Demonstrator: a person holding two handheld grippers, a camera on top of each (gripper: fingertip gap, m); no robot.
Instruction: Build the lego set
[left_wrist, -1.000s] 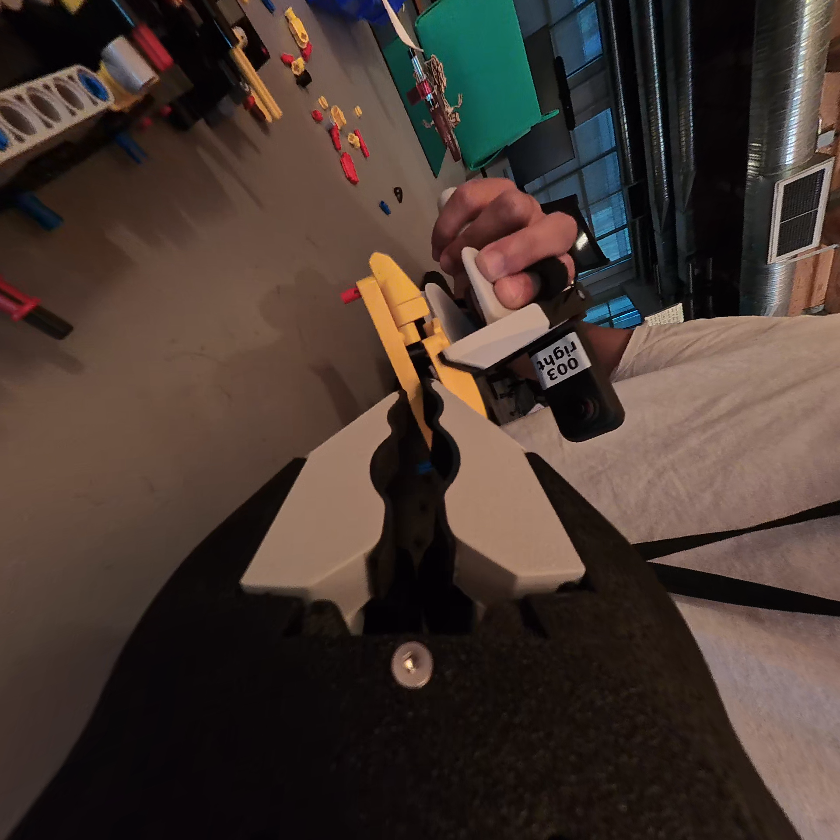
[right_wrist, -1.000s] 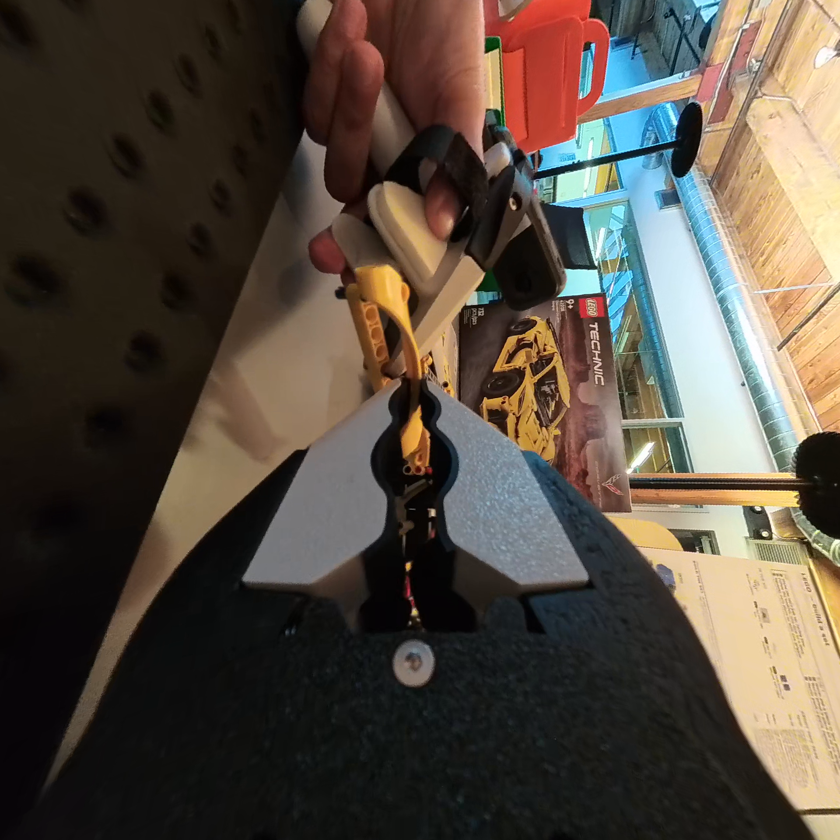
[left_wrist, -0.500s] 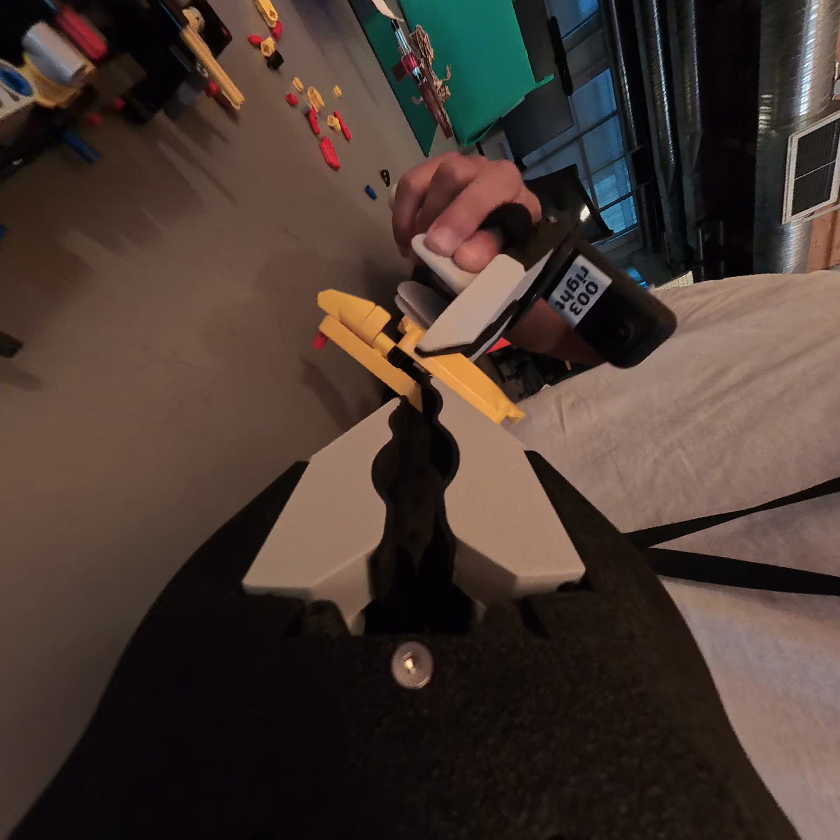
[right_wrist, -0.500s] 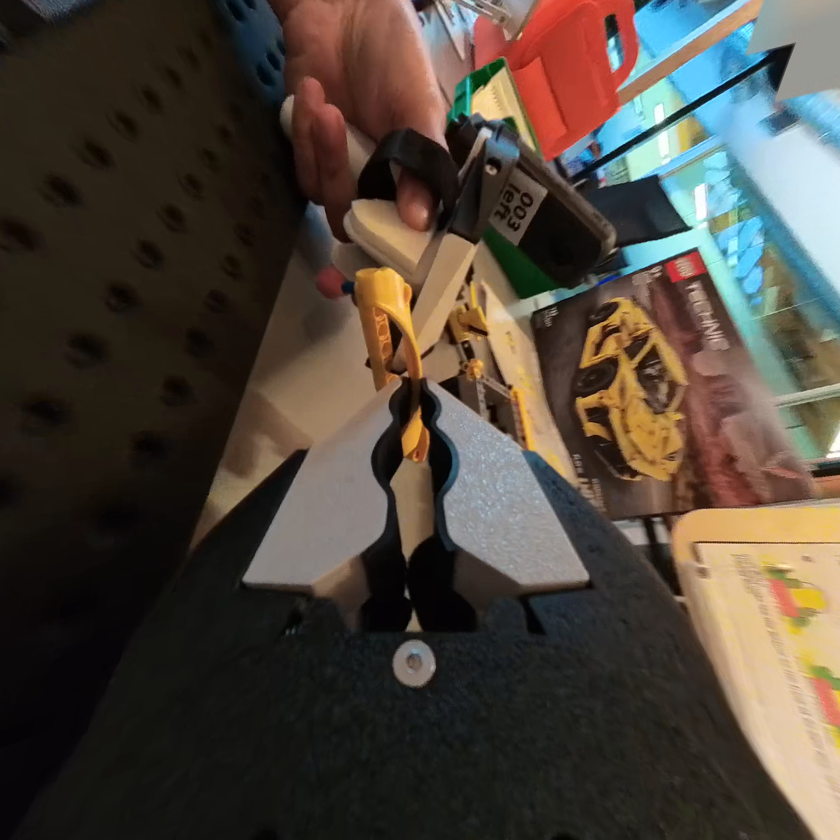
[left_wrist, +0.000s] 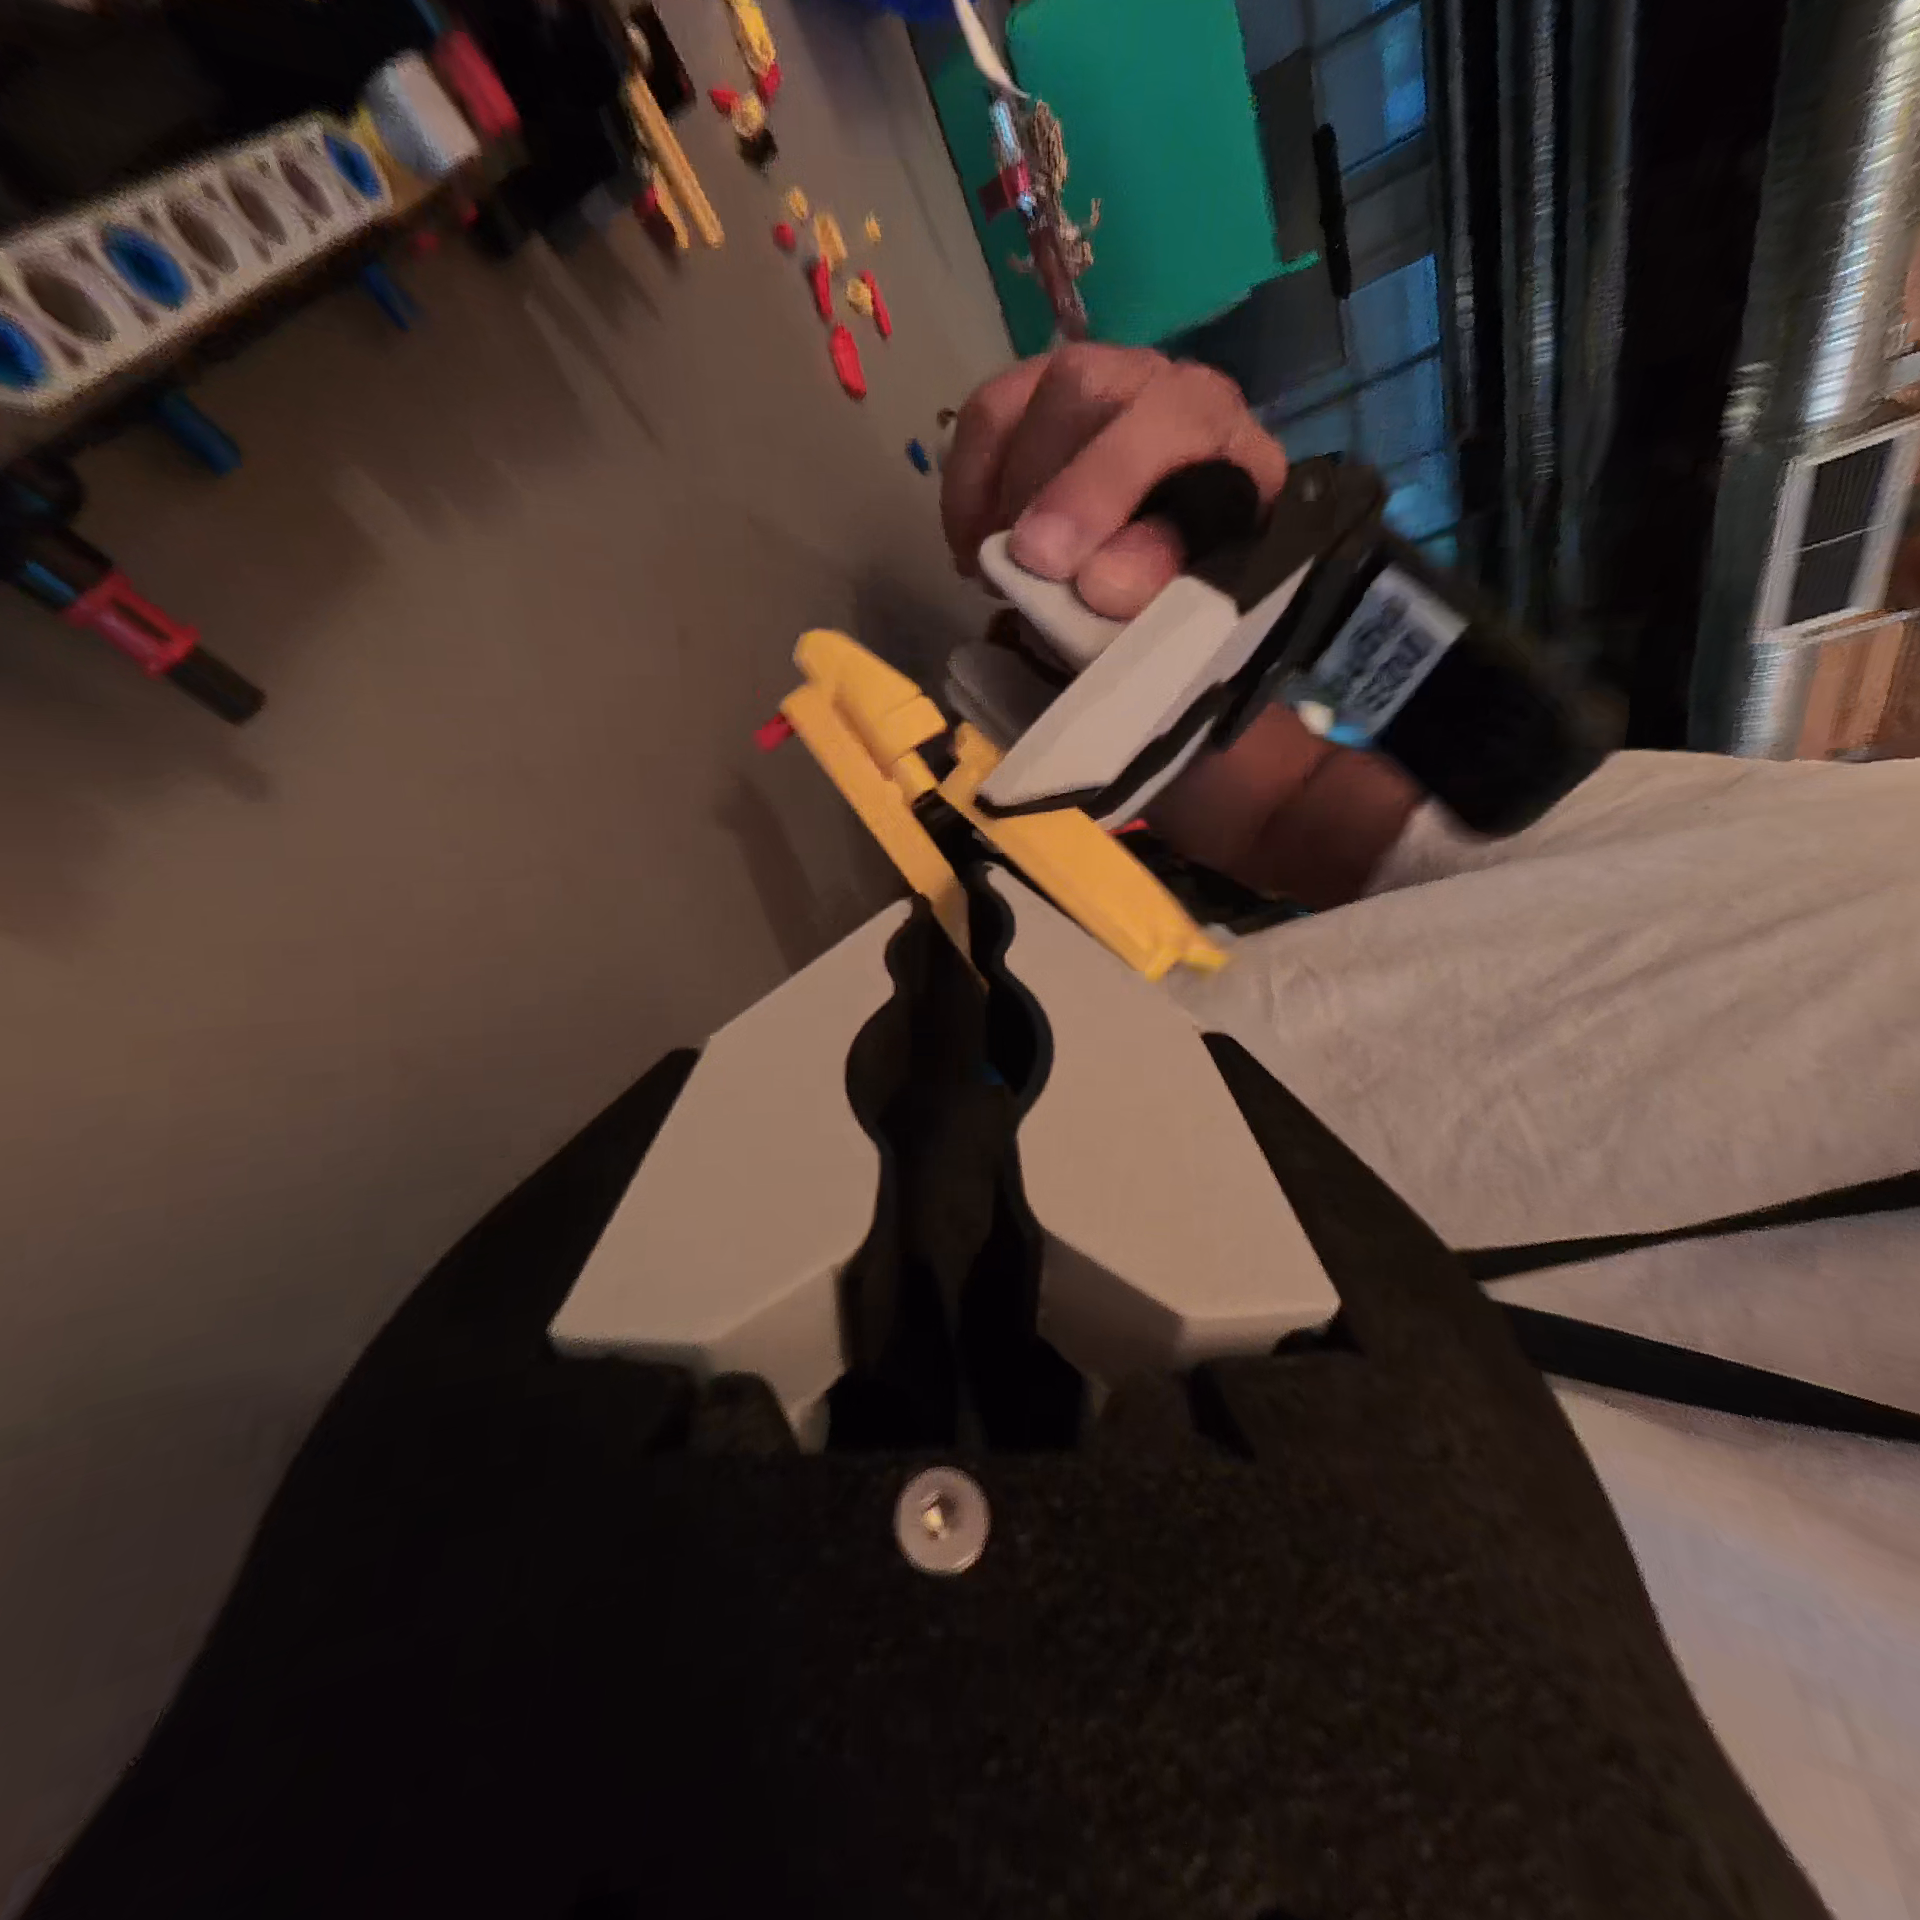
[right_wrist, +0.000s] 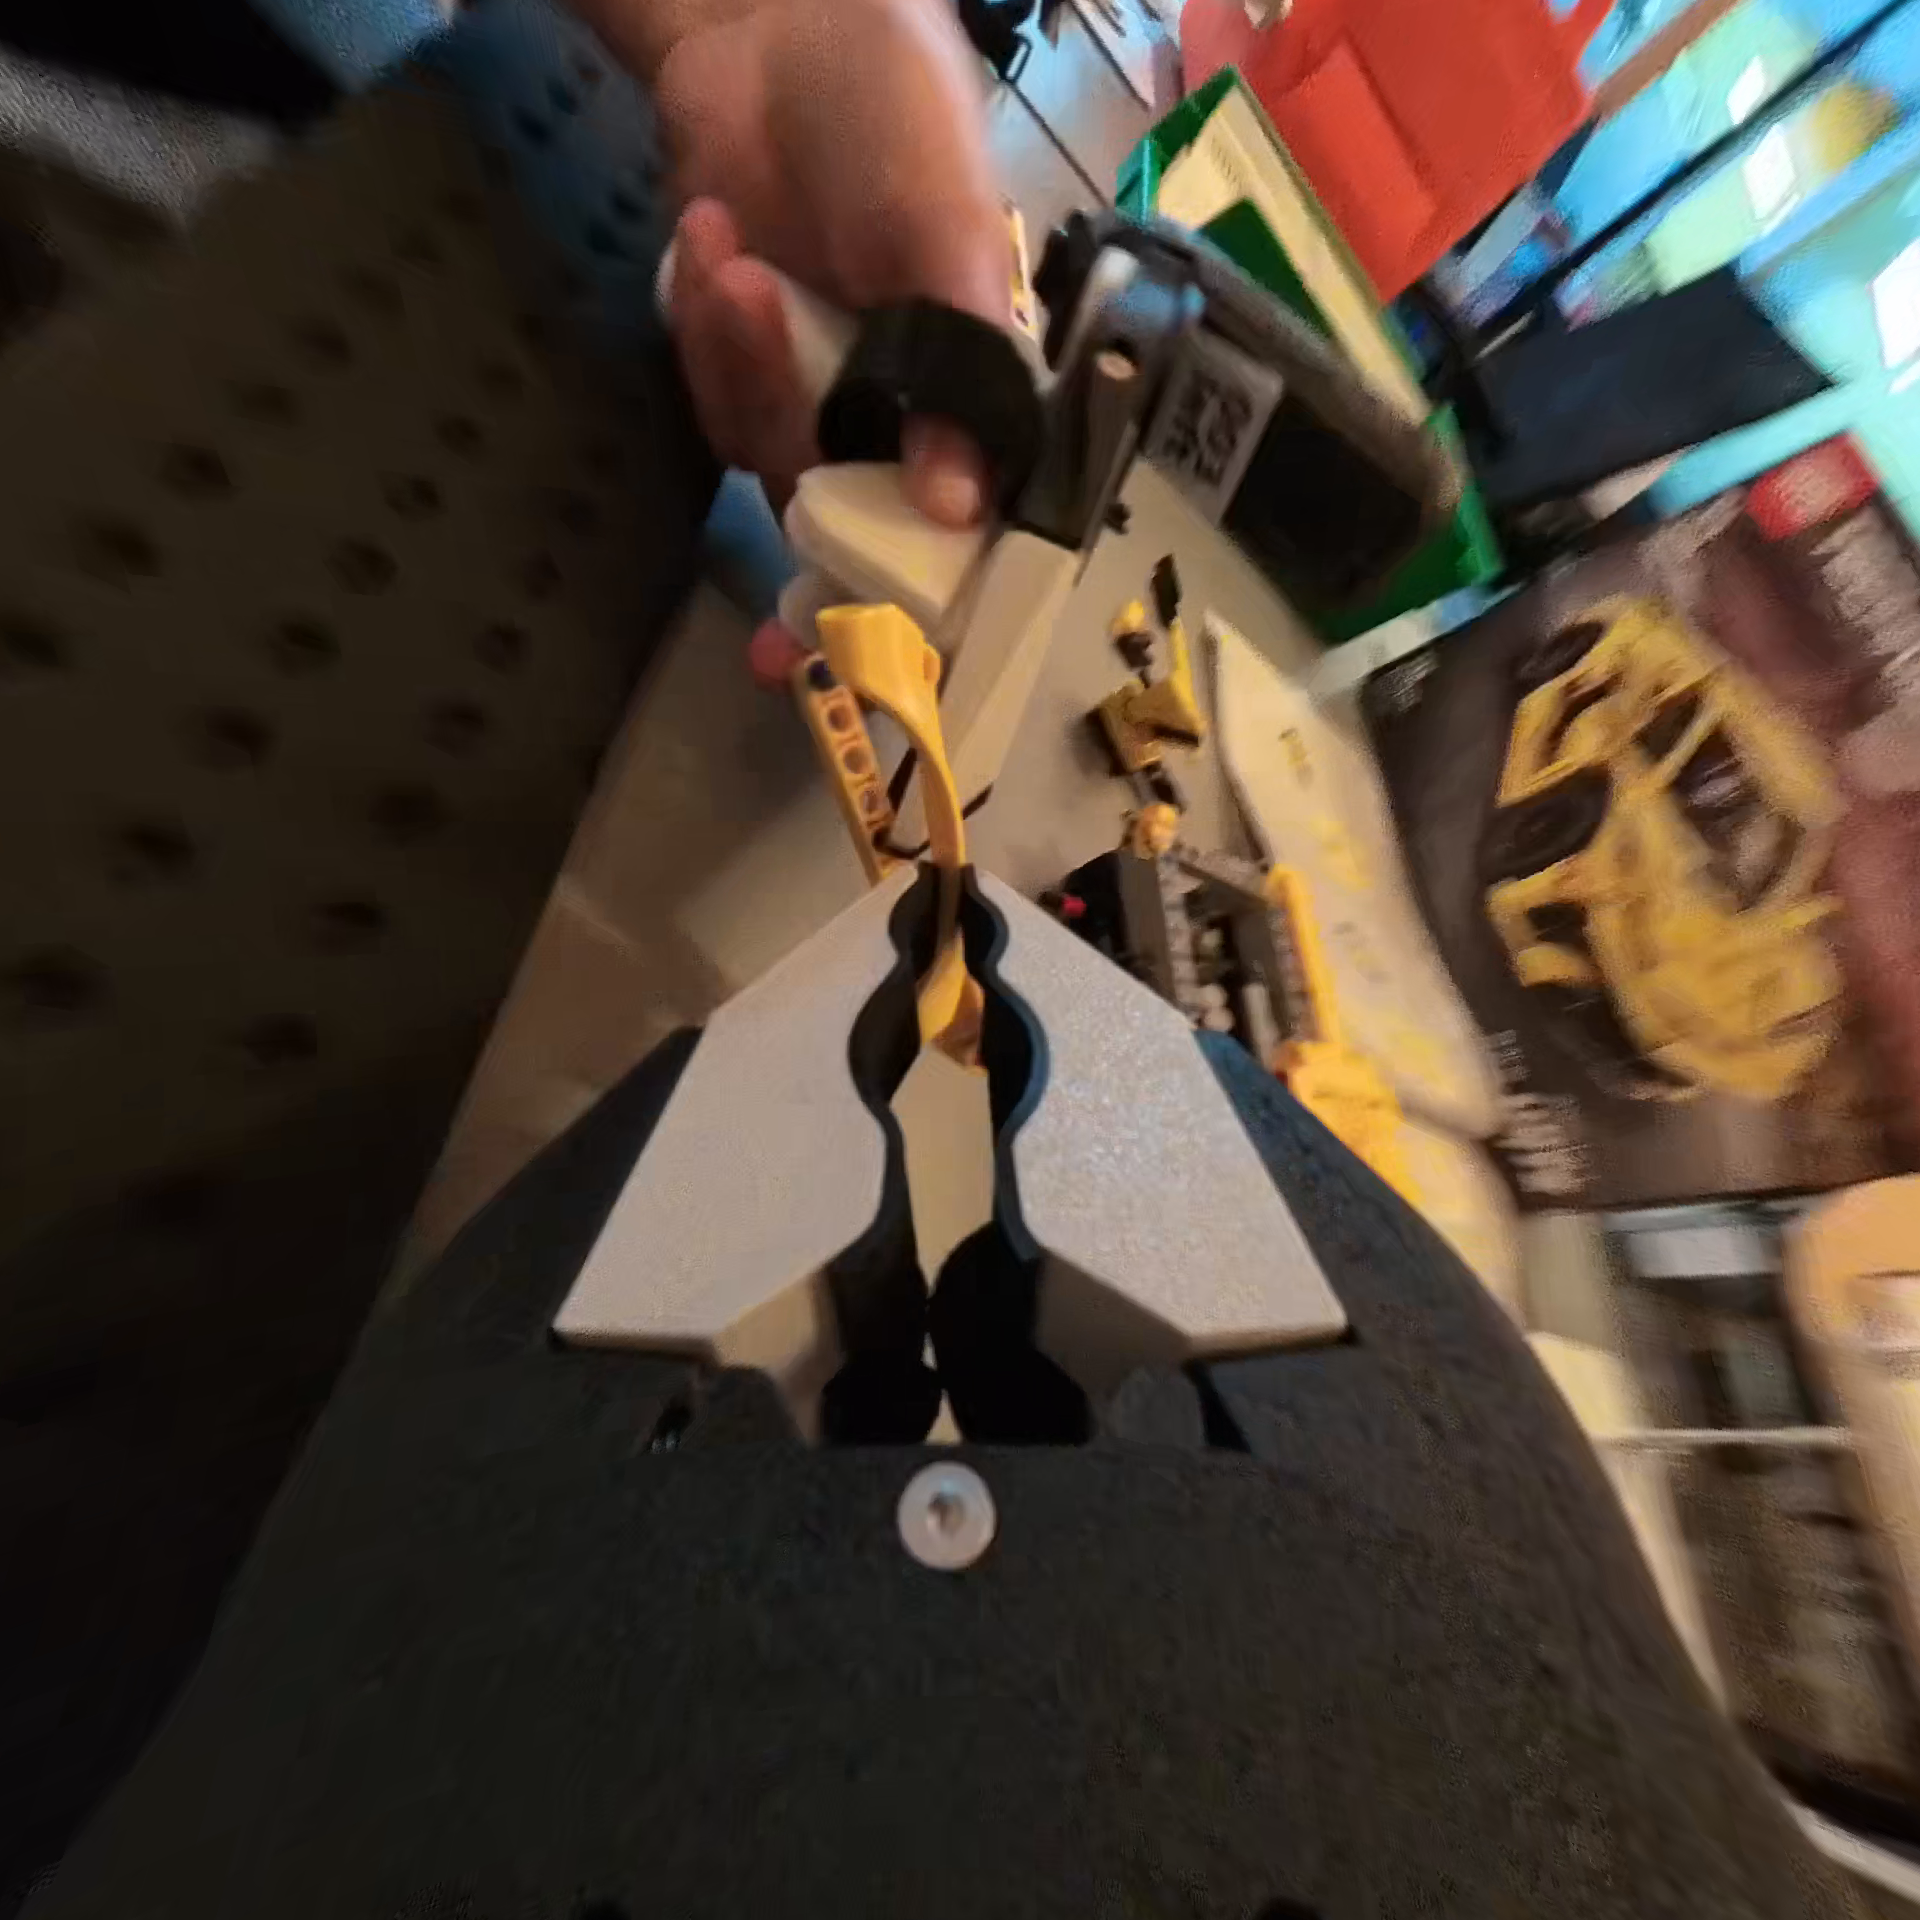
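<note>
Left wrist view: my left gripper (left_wrist: 961, 914) has its jaws clamped on the near end of the yellow lego assembly (left_wrist: 883, 769), held in the air above the counter (left_wrist: 416, 883). Its long axis runs from near right to far left. The right gripper (left_wrist: 1039, 774) pinches the same piece from the right. Right wrist view confirms: those jaws are closed on a curved yellow panel (right_wrist: 925, 748), with the left gripper opposite. Both are equally close, so I'd judge the next move is pressing along that axis. Loose parts (left_wrist: 842, 301) lie far off, and the set box (right_wrist: 1662, 831) stands to the right.
</note>
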